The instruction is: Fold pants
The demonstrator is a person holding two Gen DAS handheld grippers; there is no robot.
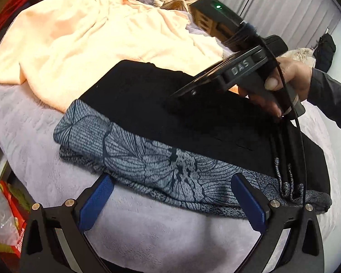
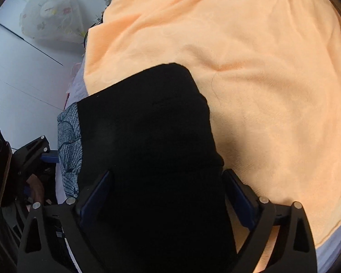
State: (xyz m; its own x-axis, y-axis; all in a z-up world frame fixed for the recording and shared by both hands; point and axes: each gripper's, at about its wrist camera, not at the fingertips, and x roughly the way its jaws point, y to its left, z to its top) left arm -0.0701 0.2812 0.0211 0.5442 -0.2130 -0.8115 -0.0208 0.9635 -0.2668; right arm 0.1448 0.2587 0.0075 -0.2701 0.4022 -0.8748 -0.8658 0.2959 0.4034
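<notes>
The left gripper [image 1: 172,199] hovers with jaws wide apart, empty, just short of the grey leaf-print pants [image 1: 147,157], while the right gripper [image 2: 168,195], jaws spread and pointing down, straddles the folded black pants [image 2: 147,132] stacked on them, beside a peach blanket [image 2: 250,68].

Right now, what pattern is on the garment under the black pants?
Grey with dark leaf-like line print; clearest in the left wrist view.
</notes>
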